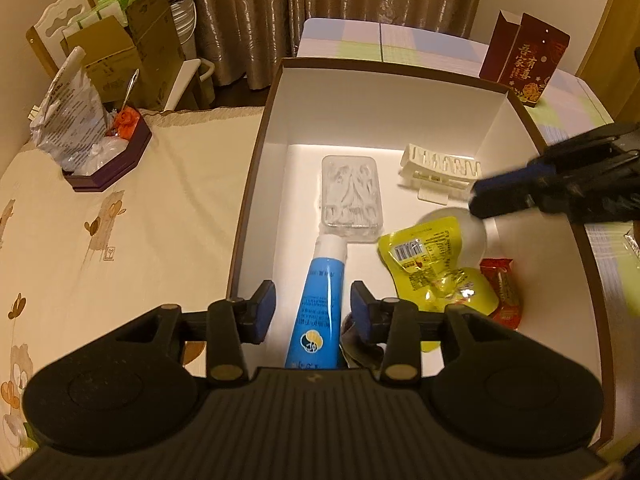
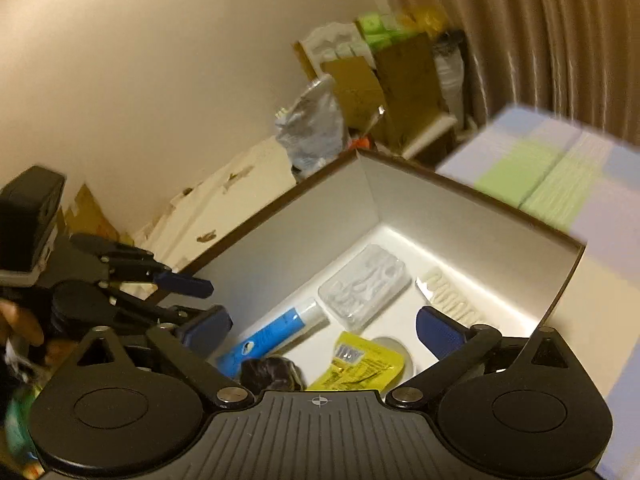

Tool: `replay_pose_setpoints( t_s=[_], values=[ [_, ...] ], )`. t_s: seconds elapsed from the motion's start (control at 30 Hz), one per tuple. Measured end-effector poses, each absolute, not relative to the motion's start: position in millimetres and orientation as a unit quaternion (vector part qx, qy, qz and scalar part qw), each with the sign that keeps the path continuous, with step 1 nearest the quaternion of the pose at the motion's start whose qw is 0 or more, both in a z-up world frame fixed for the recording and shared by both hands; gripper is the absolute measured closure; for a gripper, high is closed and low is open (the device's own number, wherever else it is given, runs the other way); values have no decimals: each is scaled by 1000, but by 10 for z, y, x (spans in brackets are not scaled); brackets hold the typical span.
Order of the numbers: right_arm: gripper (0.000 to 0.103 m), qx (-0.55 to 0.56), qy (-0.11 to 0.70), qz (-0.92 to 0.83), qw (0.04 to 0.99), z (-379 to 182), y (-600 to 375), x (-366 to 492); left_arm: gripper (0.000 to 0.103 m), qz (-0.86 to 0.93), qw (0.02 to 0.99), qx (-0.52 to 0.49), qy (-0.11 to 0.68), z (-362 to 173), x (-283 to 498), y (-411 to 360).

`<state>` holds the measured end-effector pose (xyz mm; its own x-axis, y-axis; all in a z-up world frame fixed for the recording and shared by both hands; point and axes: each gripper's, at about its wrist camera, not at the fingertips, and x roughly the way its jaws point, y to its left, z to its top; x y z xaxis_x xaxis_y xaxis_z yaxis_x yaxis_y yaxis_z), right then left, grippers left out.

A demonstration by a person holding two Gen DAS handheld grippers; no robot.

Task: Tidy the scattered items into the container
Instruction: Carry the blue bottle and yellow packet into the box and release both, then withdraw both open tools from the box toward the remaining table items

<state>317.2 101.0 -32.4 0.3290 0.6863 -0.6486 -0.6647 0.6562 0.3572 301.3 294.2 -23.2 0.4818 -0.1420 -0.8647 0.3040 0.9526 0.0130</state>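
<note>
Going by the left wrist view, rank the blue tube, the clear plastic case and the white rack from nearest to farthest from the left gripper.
1. Blue tube: lying between the left gripper's fingers, inside the box.
2. Clear plastic case: just beyond the tube's white cap, mid-box.
3. White rack: farthest, toward the far right corner.

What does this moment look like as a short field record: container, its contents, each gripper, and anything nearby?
container: open white box with brown rim
contents: blue tube, clear plastic case, white rack, yellow packet, red packet, a dark item by the tube
left gripper: open, over the blue tube, pads not pressing it
right gripper: open wide, nothing between its fingers, above the box
nearby: dark tray with a plastic bag, red card box
</note>
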Motion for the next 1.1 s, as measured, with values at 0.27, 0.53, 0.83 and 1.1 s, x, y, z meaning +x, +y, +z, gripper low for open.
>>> replay_pose_setpoints(
  t_s=[0.27,0.53,0.83,1.1],
  values=[
    [0,-88,418,380,820,-306,1076,3003,34,-129,853,85,498,-214,2891,2860],
    [0,-127,405,357,832,-384,1106,2845,11,-128,848,94,505,-181,2765,2736],
    [0,-137,392,336,845,-378,1076,2816,7,-131,851,102,497,-121,2620,2643],
    [0,-135,382,330,853,-351,1052,2745,7,-128,856,105,491,-51,2483,2622]
  ],
)
